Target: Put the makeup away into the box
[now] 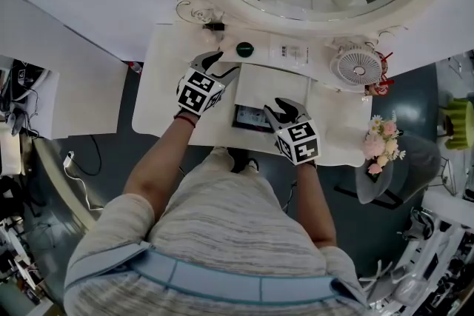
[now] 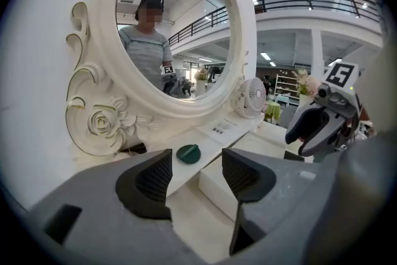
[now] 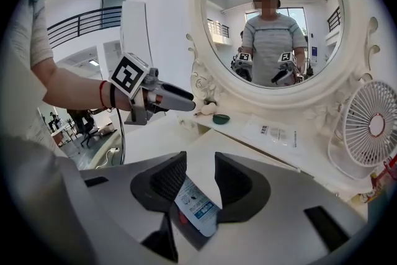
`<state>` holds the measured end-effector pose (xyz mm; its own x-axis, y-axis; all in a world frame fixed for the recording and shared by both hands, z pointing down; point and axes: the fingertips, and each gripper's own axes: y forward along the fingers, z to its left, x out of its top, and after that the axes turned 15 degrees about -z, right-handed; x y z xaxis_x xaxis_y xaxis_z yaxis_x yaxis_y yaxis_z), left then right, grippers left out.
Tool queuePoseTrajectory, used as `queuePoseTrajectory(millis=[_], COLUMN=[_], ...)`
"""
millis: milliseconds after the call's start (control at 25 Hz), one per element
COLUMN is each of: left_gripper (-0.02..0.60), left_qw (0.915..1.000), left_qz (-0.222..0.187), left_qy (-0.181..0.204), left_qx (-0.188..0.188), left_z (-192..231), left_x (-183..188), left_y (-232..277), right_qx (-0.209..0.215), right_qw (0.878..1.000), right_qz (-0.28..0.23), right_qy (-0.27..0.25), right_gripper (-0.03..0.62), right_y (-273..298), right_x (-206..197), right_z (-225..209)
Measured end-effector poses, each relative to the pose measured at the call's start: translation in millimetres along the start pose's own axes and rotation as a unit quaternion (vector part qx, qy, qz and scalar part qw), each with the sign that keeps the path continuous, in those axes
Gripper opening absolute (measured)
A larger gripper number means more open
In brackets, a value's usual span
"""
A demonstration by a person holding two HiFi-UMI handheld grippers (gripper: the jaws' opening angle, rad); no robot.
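White board or plastic makes up the box (image 1: 275, 85), which sits in the middle of the worktop (image 1: 167, 85) with a dark opening exposed on its near side. A pale sachet (image 3: 195, 202) with blue print is seen through the gap of the right tool (image 3: 198, 161). It appears to lie in that opening already rather than to be pinched. The jaws are held apart and no pad is seen pressing on it. The left tool (image 2: 197, 164) is spread wide and empty, and is pointed toward the base of the mirror (image 2: 180, 28). There a round green compact (image 2: 188, 153) is left out on the low shelf (image 2: 217, 133), with a small dark item (image 2: 132, 148) further along, against the carved surround. The task is judged partly done: at least one piece is stowed, while the green compact — and perhaps the dark item — is yet to be fetched, and the box is yet to be closed.
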<state>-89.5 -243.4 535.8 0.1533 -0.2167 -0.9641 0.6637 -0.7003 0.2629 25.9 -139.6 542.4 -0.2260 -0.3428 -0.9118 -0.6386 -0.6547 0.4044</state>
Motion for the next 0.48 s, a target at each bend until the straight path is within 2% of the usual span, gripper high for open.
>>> queuePoseTrajectory(millis=[280, 480], left_gripper=[0.255, 0.255], left_qw=[0.9961, 0.9877], left_qz=[0.066, 0.11], left_qy=[0.05, 0.102], left_qx=[0.031, 0.045], left_z=[29.8, 46.8], left_x=[-23.6, -30.8], left_y=[25.3, 40.5], right_qx=[-0.015, -0.025], right_qw=[1.0, 0.999], right_qz=[-0.001, -0.004], right_qy=[0.011, 0.021], right_gripper=[0.123, 0.123], right_y=[-0.8, -2.2], right_x=[-3.8, -5.9], right_z=[-11.4, -19.6])
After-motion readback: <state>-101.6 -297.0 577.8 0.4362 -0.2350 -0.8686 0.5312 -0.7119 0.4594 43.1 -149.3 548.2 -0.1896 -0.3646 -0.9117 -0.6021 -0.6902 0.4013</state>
